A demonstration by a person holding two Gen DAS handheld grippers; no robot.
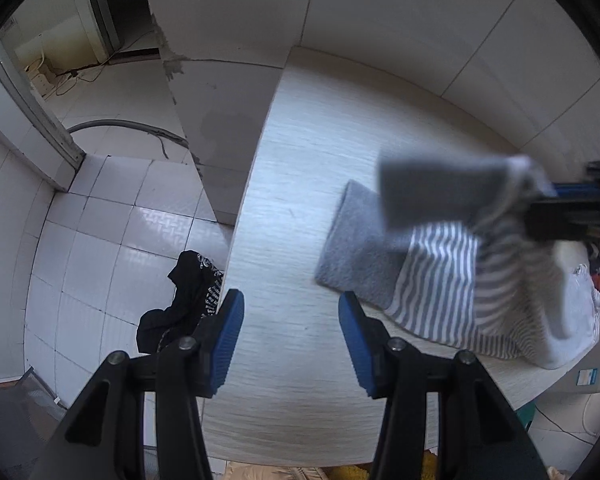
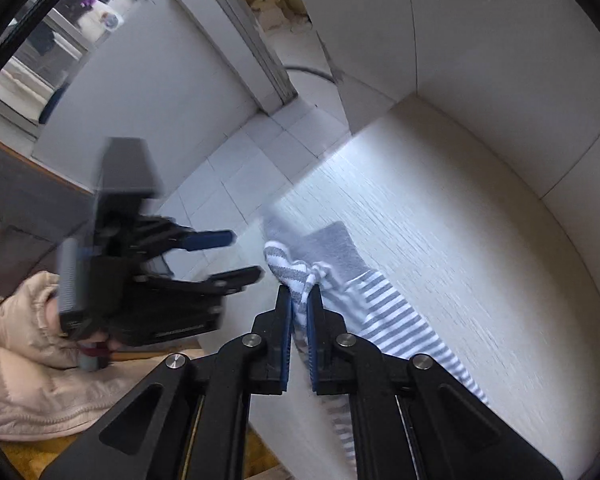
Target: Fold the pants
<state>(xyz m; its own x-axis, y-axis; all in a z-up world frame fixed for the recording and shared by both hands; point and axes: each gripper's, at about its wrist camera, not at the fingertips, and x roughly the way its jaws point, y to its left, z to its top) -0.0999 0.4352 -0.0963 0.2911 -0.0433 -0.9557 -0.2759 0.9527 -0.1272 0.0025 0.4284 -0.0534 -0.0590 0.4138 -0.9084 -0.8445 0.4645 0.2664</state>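
- Right gripper [image 2: 299, 300]: one, lower centre of the right wrist view, blue pads clamped on a bunched fold of the pants [image 2: 374, 312].
- Left gripper [image 1: 291, 312]: one, lower centre of the left wrist view, fingers spread apart, nothing between them, above the table [image 1: 284, 208].
- Pants: one pair, grey-and-white striped with plain grey cuffs; right of the left gripper, partly lifted, the rest lying on the table.
- Black garment [image 1: 180, 300]: one, on the tiled floor, left of the table edge.

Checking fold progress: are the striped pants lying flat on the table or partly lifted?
Partly lifted. The right gripper is shut on a bunch of the striped pants, held up; the grey cuff end rests on the table.
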